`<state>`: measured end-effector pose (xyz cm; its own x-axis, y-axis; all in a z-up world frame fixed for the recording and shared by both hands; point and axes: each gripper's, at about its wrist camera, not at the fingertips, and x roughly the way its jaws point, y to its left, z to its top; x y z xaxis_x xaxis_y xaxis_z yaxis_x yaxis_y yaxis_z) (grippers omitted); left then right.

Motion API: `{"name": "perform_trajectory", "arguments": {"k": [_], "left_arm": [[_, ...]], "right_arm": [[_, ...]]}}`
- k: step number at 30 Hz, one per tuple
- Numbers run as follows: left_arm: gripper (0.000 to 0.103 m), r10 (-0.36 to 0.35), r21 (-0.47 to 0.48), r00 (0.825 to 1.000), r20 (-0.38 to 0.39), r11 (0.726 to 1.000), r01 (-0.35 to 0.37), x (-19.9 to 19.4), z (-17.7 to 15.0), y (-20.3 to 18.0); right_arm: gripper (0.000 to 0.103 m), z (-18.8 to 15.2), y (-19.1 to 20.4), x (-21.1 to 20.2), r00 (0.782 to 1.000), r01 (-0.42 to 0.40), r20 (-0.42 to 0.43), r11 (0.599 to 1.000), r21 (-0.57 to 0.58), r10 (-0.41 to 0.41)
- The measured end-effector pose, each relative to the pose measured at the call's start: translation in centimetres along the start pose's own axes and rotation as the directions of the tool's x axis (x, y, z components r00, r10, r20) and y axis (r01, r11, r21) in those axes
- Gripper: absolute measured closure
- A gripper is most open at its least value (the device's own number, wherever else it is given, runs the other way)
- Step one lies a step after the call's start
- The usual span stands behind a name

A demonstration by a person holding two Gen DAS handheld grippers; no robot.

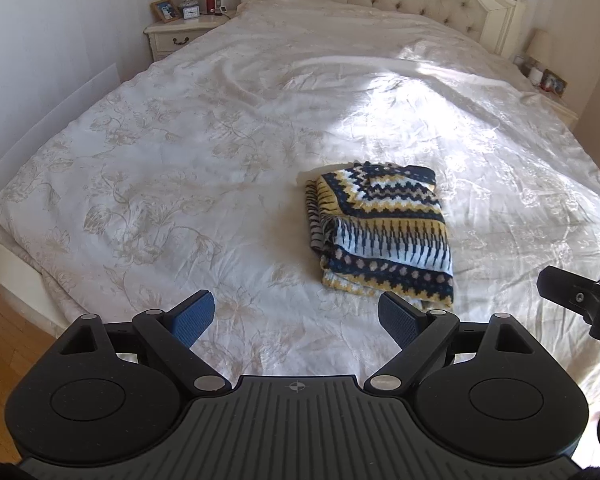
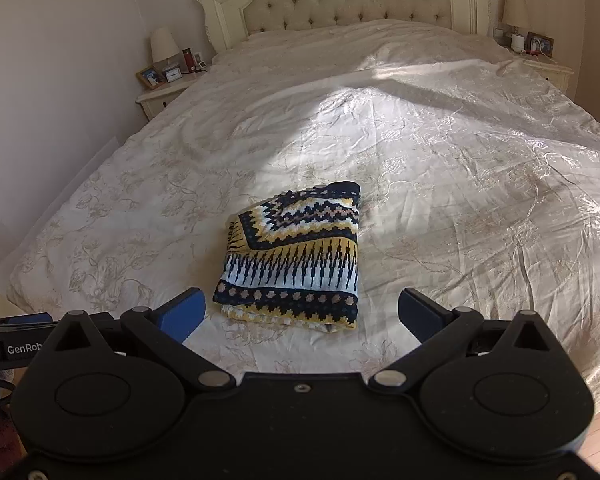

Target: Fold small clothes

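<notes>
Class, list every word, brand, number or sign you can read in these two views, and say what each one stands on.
"GenRob", cut off by the right gripper in front: on the left gripper's black body, at the right wrist view's left edge.
Clock face on the nightstand: too small to read.
Framed photo: no readable text.
Sweater: pattern only, no words.

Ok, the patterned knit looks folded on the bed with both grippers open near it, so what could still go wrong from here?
1. The knit garment has loose layers bunched along its left edge; a nudge from the open left gripper could splay them.
2. The bedspread is soft and wrinkled, so pressing or regrasping with the open right gripper might pinch the cover along with the knit.
3. The two grippers sit close together; they might bump.
</notes>
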<state>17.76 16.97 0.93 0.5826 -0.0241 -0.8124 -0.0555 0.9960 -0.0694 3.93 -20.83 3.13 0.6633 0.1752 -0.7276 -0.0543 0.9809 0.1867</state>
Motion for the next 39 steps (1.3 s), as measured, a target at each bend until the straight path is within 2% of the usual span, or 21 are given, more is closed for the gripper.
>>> {"name": "perform_trajectory", "arguments": {"k": [16, 22, 39], "left_arm": [[0.013, -0.032, 0.017, 0.999, -0.012, 0.999, 0.033, 1.1, 0.5, -0.1], [0.013, -0.013, 0.031, 1.000, -0.006, 0.999, 0.014, 1.8, 0.9, -0.7], [0.014, -0.008, 0.025, 0.999, -0.053, 1.000, 0.009, 3.2, 1.3, -1.8]], "right_arm": [[0.001, 0.4, 0.5, 1.1, 1.000, 0.018, -0.020, 1.000, 0.012, -0.018], [0.001, 0.8, -0.1, 1.9, 0.999, 0.028, -0.031, 0.999, 0.030, -0.027], [0.001, 1.2, -1.3, 2.9, 0.998, 0.019, -0.053, 0.999, 0.043, -0.016]]}}
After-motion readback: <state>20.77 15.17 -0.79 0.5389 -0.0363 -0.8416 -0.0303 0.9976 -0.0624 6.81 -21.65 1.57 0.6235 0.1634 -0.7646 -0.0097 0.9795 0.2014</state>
